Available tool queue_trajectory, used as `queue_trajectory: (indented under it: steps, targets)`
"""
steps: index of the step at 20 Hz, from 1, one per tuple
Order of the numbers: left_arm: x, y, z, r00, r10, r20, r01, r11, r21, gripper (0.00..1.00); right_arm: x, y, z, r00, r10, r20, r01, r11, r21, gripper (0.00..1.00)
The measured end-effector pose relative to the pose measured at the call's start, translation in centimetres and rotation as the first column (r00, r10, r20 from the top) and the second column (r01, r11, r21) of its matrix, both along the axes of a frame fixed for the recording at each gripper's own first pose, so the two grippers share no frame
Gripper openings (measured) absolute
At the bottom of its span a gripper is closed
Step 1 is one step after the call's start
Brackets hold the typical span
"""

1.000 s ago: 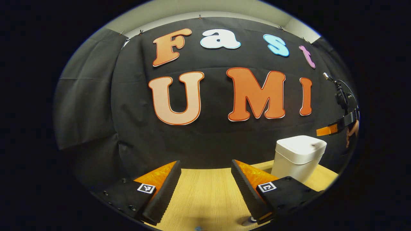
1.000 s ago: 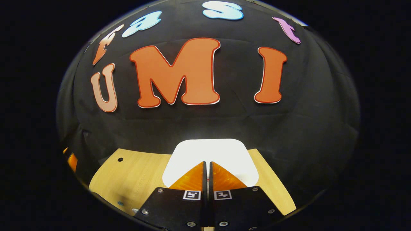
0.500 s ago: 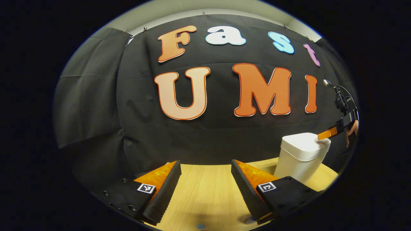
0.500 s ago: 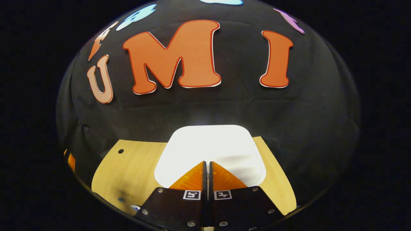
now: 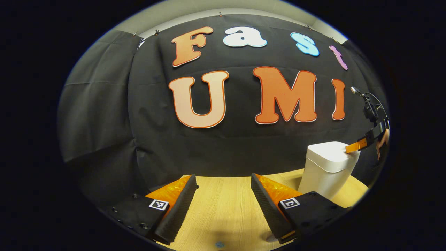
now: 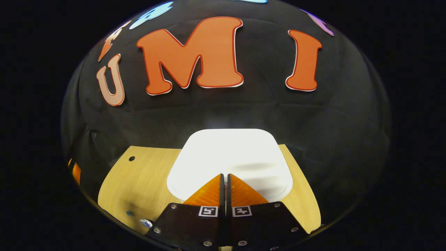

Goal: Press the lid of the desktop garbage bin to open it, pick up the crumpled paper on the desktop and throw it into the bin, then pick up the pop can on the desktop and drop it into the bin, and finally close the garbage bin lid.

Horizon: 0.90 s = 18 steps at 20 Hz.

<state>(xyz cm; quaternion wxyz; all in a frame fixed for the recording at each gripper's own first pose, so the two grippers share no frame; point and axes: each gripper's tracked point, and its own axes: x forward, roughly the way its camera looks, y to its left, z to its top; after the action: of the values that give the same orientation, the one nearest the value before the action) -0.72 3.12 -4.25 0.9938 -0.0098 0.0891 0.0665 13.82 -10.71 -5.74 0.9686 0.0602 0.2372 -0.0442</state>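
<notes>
**Barely started: first press on the lid, everything else still ahead**

Clearly I am at the opening step. The white plastic desktop garbage bin with rounded corners (image 6: pixel 230 157) stands at the far edge of the pale wooden desktop (image 6: pixel 139 184), close against the black cloth wall, and its flat white lid (image 5: pixel 329 150) lies level and shut on the body, with no gap that I can make out. My right gripper (image 6: pixel 224 176) has its two fingers pressed together with nothing between them, and their joined tips sit at the near edge of the lid; in the left gripper view the same tips meet the lid's right side, so I judge I am touching or pressing it, though I cannot tell how hard.

My left gripper (image 5: pixel 223 198) hangs low over the bare wood well to the left of the bin, fingers spread wide apart and empty.

I judge that nothing is finished yet: the lid has to pop up, then the crumpled paper goes in, then the pop can, then the lid gets closed. A small round metallic rim (image 6: pixel 146 223) peeks out at the bottom of the right gripper view; it may be the can, but I cannot be sure.
</notes>
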Motion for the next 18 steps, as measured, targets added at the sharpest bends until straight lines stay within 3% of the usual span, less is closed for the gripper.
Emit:
queue_trajectory:
  steps: [10,18]
  targets:
    - [-0.3,0.1,0.6,0.999,-0.032,0.019,0.031,0.999,0.038,1.0,-1.7,1.6,3.0,0.99,0.051,0.13,-0.031,0.987,-0.158,0.01]
    - [-1.2,-0.3,-0.1,0.998,-0.06,-0.017,0.061,0.997,0.048,1.0,-4.9,3.6,6.6,0.959,0.088,0.271,-0.041,0.984,-0.175,0.01]
